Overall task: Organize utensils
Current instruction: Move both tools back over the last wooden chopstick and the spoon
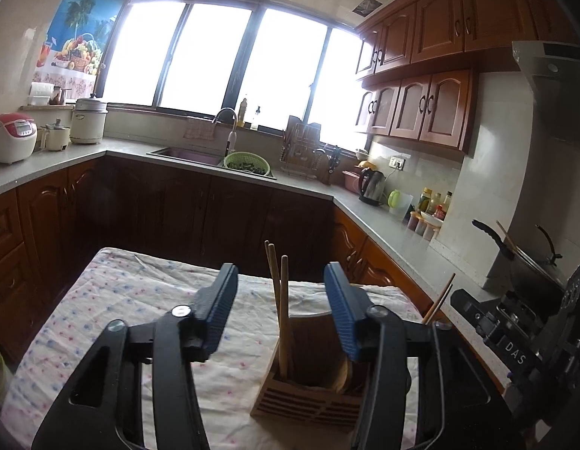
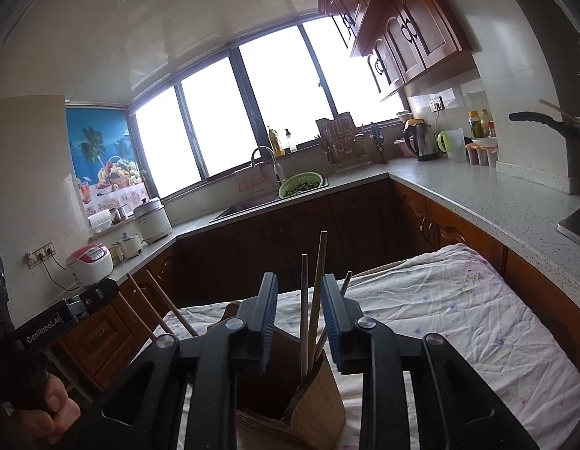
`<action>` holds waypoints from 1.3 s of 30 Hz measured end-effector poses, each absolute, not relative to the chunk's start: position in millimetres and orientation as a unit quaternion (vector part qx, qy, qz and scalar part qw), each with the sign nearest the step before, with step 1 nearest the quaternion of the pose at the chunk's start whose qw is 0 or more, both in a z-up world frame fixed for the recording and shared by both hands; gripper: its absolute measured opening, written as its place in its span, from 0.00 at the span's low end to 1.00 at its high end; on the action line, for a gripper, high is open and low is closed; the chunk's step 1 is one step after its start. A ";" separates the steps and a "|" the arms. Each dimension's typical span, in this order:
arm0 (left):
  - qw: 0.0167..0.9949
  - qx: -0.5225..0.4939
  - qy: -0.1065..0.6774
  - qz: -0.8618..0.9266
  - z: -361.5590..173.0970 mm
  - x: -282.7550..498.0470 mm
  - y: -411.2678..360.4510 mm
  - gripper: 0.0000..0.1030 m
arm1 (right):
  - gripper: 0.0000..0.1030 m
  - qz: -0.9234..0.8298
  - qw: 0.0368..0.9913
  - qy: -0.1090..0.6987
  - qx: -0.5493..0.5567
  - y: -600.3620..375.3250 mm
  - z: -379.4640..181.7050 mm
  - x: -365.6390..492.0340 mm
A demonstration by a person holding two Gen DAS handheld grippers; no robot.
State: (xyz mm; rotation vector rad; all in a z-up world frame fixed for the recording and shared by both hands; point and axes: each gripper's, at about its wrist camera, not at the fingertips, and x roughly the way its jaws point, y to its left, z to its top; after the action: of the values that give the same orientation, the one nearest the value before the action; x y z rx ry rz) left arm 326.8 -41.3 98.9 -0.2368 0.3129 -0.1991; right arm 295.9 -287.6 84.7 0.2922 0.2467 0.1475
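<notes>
black arms of the left tool (image 1: 280, 309) fill the bottom of its view, blue ribbed pads standing wide apart with nothing pressed between them. beyond the pads a wooden utensil holder (image 1: 308, 393) sits on the cloth-covered surface (image 1: 121, 300), a slatted box with open compartments. two wooden chopsticks (image 1: 280, 311) stand in its left compartment, long axes nearly upright, tips up and leaning slightly together; a pale wooden utensil rests in the right compartment, half hidden by the right pad.

from the right wrist, the right tool (image 2: 299, 317) shows its pads parted at a moderate gap, with chopsticks (image 2: 308, 307) rising between them untouched. these stand in the holder (image 2: 320, 405), ends down in the box, tops fanning upward and a little to the right. a hand (image 2: 46, 412) grips the other handle at the lower left, two more chopsticks (image 2: 158, 311) slanting near it.

a rice cooker (image 1: 12, 137) sits on the far counter.
</notes>
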 end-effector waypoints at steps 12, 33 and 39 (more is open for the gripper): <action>0.972 -0.104 0.200 -0.060 83.1 256.9 -0.1 0.90 | 0.87 0.081 0.974 0.139 0.161 -298.2 79.1 234.9; 0.947 -0.087 0.307 -0.036 11.8 155.5 31.5 0.90 | 0.88 0.104 0.957 0.223 0.156 -292.6 22.8 133.9; 0.941 -0.094 0.323 -0.041 1.5 139.6 35.6 0.90 | 0.88 0.101 0.956 0.233 0.148 -292.2 14.4 114.1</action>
State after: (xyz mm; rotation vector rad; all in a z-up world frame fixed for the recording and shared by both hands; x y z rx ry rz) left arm 139.6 35.6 1.5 -0.1921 0.6599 -0.0833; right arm 114.1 -292.2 14.4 0.3007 0.4728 0.2045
